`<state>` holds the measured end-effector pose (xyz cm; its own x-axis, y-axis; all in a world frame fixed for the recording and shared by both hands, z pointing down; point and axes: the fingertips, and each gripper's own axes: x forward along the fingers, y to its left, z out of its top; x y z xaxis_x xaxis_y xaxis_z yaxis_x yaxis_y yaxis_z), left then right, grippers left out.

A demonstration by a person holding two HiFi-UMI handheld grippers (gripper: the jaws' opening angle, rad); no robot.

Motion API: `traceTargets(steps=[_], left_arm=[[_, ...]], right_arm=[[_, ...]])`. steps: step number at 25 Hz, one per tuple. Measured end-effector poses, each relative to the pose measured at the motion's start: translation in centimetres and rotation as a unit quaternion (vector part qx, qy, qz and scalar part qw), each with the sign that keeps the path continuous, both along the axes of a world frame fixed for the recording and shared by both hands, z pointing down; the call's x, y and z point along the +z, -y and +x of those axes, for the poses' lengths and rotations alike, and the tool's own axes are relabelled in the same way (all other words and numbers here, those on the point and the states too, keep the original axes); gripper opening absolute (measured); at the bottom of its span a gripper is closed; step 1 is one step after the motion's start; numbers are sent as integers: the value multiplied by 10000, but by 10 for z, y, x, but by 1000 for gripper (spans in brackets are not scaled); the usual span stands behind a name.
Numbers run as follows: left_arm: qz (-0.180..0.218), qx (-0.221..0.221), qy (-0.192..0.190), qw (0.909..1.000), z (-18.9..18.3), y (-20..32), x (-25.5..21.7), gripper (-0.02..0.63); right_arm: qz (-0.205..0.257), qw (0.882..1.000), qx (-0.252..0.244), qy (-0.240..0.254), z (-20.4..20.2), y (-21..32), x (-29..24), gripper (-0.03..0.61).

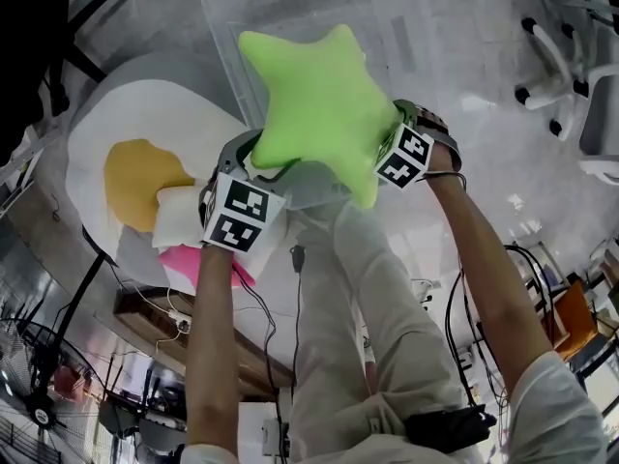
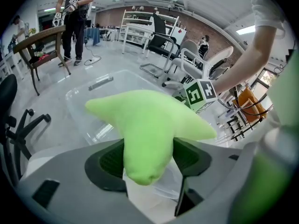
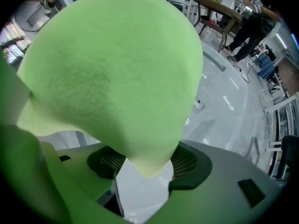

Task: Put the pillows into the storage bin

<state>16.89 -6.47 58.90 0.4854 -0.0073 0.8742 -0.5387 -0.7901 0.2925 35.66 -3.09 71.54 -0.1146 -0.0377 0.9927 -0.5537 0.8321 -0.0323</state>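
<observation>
Forearms (image 1: 218, 346) run up from the near edge of the head view to the two tools. The left hand-held gripper (image 1: 257, 159) and the right hand-held gripper (image 1: 391, 131) hold the green star pillow (image 1: 324, 100) between them, above the floor. It hangs over the near rim of the clear storage bin (image 1: 290, 3). To the left, an egg-shaped cushion (image 1: 145, 129) and a pink pillow (image 1: 198, 264) lie on the floor, not yet binned.

Seen from the left gripper view, the left hand-held gripper (image 2: 148, 161) stands fairly wide, its pads pressed on one fat arm of the star (image 2: 149, 122). The storage bin (image 2: 93, 90) sits beyond and below.

From the right gripper view, the right hand-held gripper (image 3: 145, 164) pinches another arm's tip (image 3: 112, 73) the same way.

Both grips sit near the tips of soft plush, so I judge an arm could squeeze out and slip free. If one side lets go first, the star would likely swing and drop outside. A spread arm might also catch the rim.
</observation>
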Motion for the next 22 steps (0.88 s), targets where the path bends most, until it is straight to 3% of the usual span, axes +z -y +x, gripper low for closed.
traceTargets(steps=[9, 15, 20, 22], left_arm=[[-94, -128, -131, 9998, 20, 6, 14, 322], [-169, -367, -228, 9989, 24, 6, 14, 322], [4, -162, -172, 9997, 26, 2, 22, 327], [-112, 4, -28, 9999, 25, -6, 32, 362]], right_arm=[[158, 9995, 173, -195, 27, 10, 4, 299], [480, 9972, 552, -141, 40, 24, -5, 284], [814, 9914, 1000, -217, 59, 36, -11, 276], [940, 9896, 1037, -344, 67, 39, -10, 227]])
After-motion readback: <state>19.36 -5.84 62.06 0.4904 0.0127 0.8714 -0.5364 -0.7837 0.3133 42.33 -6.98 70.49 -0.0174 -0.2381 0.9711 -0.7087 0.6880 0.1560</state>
